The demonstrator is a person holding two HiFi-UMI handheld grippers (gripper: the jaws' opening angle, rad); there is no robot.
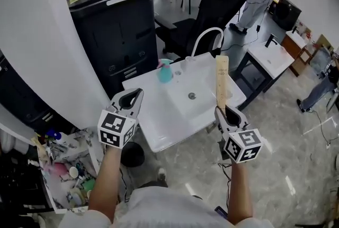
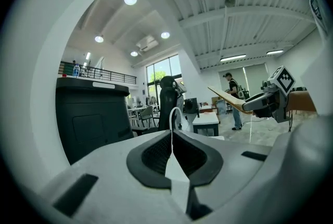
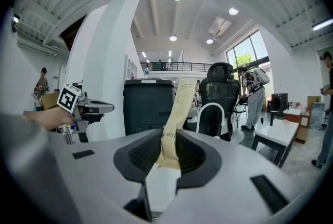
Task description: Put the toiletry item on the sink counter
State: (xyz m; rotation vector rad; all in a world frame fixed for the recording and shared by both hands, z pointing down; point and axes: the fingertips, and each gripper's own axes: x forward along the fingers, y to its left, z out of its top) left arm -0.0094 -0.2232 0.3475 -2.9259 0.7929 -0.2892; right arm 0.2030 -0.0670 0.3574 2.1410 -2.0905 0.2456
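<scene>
My right gripper [image 1: 223,111] is shut on the lower end of a long tan toiletry box [image 1: 222,81], which stands upright over the right edge of the white sink counter [image 1: 153,131]. In the right gripper view the box [image 3: 175,114] rises from between the dark pads [image 3: 144,154]. My left gripper [image 1: 131,97] hovers at the counter's left edge, shut with nothing in it; its jaws [image 2: 172,137] meet along a thin line. From the left gripper view the right gripper [image 2: 265,103] and the slanting box [image 2: 229,97] show at the right.
A teal bottle [image 1: 165,71] stands on the counter's back left, near the curved white faucet [image 1: 206,37]. Behind are a black bin [image 1: 114,15] and an office chair [image 1: 212,10]. A second white sink unit [image 1: 273,57] is at the right, a cluttered box [image 1: 69,169] at lower left.
</scene>
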